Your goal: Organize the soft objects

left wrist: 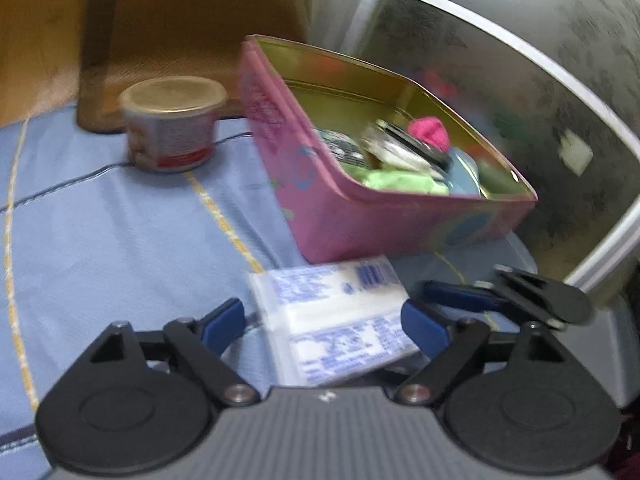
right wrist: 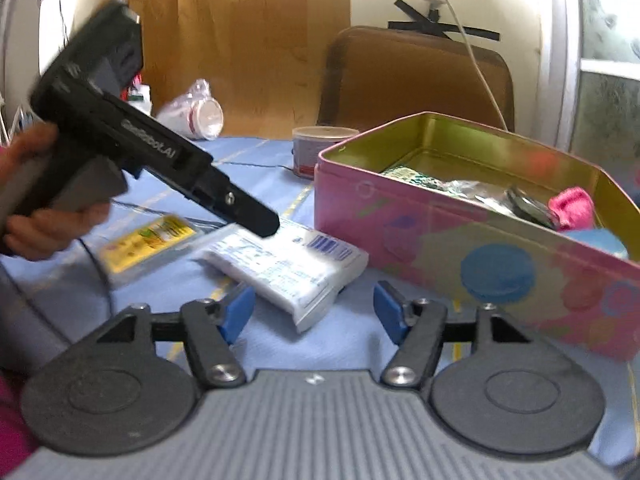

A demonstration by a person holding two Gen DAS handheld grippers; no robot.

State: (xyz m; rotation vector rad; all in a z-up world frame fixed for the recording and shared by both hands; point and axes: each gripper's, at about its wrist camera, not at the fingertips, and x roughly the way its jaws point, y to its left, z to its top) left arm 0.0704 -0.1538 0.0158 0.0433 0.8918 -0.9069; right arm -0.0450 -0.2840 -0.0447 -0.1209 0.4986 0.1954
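- We see the left gripper with its blue pads spread apart; the white tissue pack lies between them on the blue cloth, and the pads do not press on it.
- In the right wrist view, the left gripper is held by a hand and its tip hangs over the far end of the tissue pack.
- We see the right gripper with its pads also apart; the near corner of the pack lies just ahead of the gap, and nothing is clamped.
- The pink tin stands open just beside the pack, to its right. It holds a pink knitted item, green fabric and other packets that are too blurred to identify.
- A lidded cup stands on the cloth behind the tin, well apart from the pack.
- A yellow-labelled flat packet lies on the cloth left of the tissue pack.
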